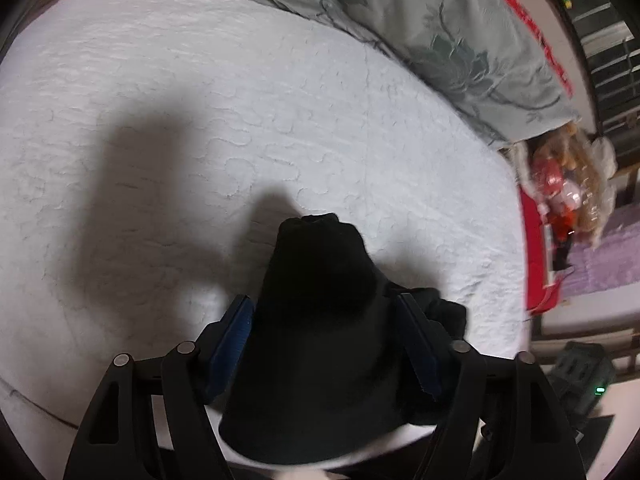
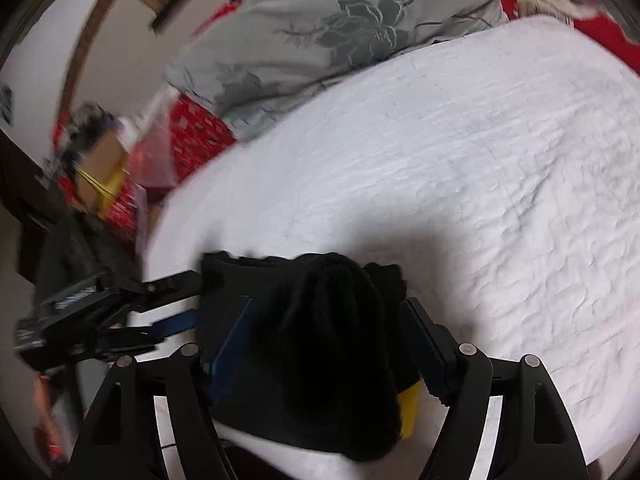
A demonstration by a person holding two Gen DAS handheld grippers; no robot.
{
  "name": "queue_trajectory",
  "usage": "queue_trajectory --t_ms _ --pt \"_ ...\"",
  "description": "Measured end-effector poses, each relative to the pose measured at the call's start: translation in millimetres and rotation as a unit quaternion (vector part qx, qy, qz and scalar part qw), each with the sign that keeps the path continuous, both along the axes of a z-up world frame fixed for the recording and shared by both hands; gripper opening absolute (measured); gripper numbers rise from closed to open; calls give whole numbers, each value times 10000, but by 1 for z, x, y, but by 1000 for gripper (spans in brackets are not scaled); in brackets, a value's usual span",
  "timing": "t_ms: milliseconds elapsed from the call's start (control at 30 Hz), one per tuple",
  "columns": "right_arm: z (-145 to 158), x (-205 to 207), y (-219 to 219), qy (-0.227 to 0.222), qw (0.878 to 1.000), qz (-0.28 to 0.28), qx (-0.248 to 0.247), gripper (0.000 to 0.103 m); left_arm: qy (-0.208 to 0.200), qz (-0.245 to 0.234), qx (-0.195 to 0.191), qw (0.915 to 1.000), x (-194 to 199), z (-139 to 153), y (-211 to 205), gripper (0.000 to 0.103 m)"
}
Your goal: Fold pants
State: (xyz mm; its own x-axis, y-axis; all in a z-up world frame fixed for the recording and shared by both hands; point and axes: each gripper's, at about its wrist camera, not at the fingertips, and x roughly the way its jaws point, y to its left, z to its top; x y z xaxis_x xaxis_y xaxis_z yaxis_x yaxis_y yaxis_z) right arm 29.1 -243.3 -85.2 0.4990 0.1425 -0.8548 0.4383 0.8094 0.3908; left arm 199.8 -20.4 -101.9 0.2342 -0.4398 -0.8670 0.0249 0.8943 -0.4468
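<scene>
Left wrist view: my left gripper (image 1: 326,344) points down at the bed (image 1: 160,120), and the black pants (image 1: 320,320) rise in a bunched mound between its blue pads (image 1: 230,340). The pads stand apart on either side of the cloth; I cannot tell whether they press on it. The pants lie near the bed's front edge on the white quilted cover, with a grey flowered pillow (image 1: 420,32) well beyond them.

Right wrist view: my right gripper (image 2: 326,344) is spread wide over the same dark heap (image 2: 328,340), cloth filling the gap between its pads, and the picture is too blurred to show contact. A yellow tag (image 2: 410,412) peeks from the pants just beside the right-hand pad. My left gripper (image 2: 168,304) reaches in from the left, at the edge of the pants.
</scene>
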Motion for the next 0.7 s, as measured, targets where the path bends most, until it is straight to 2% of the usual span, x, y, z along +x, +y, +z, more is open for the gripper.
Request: queue_trajectory --t_ms 33,100,200,333,467,567,600,633,667,700 --pt "-3 0 0 12 10000 33 -7 61 -35 -10 182 9998 2 -3 -4 44" --pt "-8 5 -5 56 9994 168 284 21 -58 95 343 9993 7 -6 -8 40" --pt "-2 -5 -24 -336 9972 -118 650 21 -25 216 224 9995 11 -12 -5 40" --pt "-39 -12 -38 -43 9931 -414 1094 22 43 305 211 9993 14 -30 -10 47" --pt "-42 -15 -43 -71 9906 -491 1273 23 -58 244 430 9988 10 -29 -15 57" --pt "-31 -12 -42 -54 9912 -357 1276 34 -259 209 476 9983 -8 -12 -12 57" --pt "-26 -16 -41 -51 9915 -310 1262 40 -342 207 444 9982 -15 -6 -11 57" --pt "-22 -20 -39 -48 9919 -272 1240 49 -431 224 410 9980 -23 -1 -8 62" --pt "-19 -24 -38 -73 9921 -235 1226 52 -497 268 376 9977 -33 2 -4 69" --pt "-17 -28 -35 -111 9924 -182 1209 56 -532 302 306 9977 -42 3 1 72"
